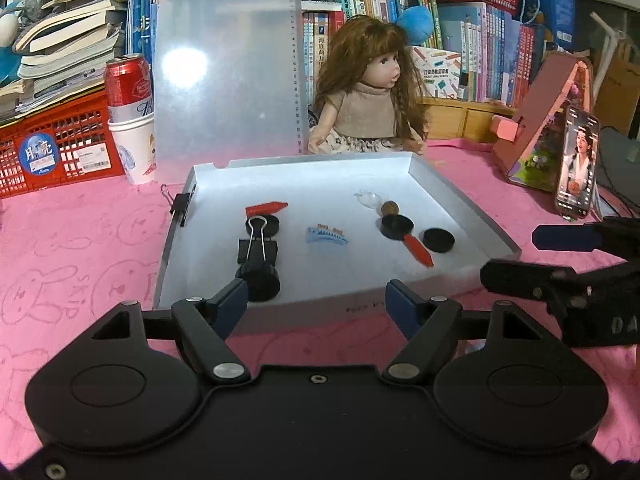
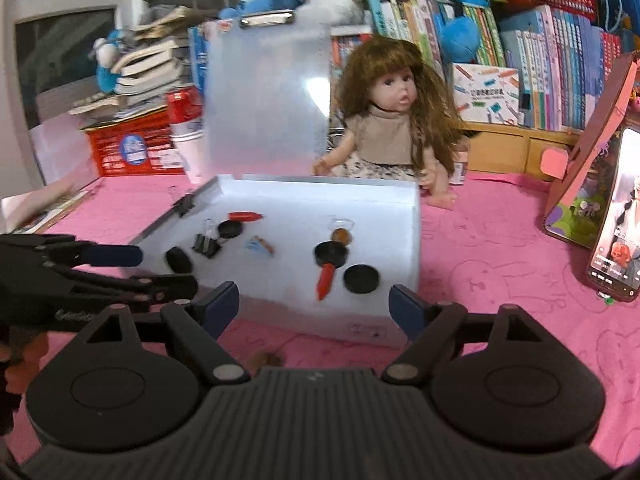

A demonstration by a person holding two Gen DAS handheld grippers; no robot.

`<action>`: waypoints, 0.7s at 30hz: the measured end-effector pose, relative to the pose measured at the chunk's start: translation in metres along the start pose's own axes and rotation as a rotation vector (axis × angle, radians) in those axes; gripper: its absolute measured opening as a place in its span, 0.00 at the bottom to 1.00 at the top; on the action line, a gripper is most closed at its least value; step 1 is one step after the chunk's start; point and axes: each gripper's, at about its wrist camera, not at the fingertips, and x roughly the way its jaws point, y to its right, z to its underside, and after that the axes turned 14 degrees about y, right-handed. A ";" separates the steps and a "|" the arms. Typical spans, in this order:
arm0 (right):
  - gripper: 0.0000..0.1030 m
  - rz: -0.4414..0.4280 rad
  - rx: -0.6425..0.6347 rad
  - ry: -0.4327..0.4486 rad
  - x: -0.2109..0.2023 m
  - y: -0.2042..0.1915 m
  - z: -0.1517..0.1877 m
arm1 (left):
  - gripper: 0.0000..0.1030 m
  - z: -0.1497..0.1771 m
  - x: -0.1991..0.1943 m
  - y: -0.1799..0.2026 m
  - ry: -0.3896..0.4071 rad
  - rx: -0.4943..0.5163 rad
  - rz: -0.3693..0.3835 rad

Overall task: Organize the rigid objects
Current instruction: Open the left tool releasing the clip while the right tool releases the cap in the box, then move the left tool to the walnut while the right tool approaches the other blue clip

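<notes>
White tray [image 1: 460, 196] on the pink cloth [image 1: 80, 240], just beyond both grippers. Left gripper [image 1: 316, 300] and right gripper [image 2: 314, 304]: jaws apart, nothing between them, at the tray's near edge. In the tray: three black discs, one [image 1: 439, 240] at right; one black ring [image 1: 397, 227]; two red crayons, the left [image 1: 266, 208] lying crosswise, the right [image 1: 418, 249] tip toward the grippers; one loose binder clip [image 1: 257, 249], handles pointing away; one blue hair clip [image 1: 326, 236], crosswise.
</notes>
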 end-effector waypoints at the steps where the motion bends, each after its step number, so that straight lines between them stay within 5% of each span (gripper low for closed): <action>1: 0.87 -0.011 -0.008 0.004 -0.004 -0.003 0.002 | 0.73 0.001 -0.003 0.000 -0.003 -0.001 0.005; 11: 0.83 -0.112 -0.033 -0.088 -0.020 -0.022 0.033 | 0.72 0.017 -0.024 0.003 -0.017 0.022 0.032; 14: 0.71 -0.122 -0.039 -0.114 -0.016 -0.026 0.039 | 0.69 0.021 -0.025 0.004 -0.027 0.015 0.041; 17: 0.48 -0.121 -0.039 -0.135 -0.013 -0.027 0.042 | 0.66 0.024 -0.024 0.005 -0.038 0.006 0.059; 19: 0.25 -0.089 -0.051 -0.135 -0.012 -0.028 0.044 | 0.65 0.025 -0.023 0.007 -0.040 0.003 0.070; 21: 0.17 -0.055 -0.038 -0.135 -0.012 -0.023 0.044 | 0.64 0.026 -0.021 0.010 -0.041 0.002 0.080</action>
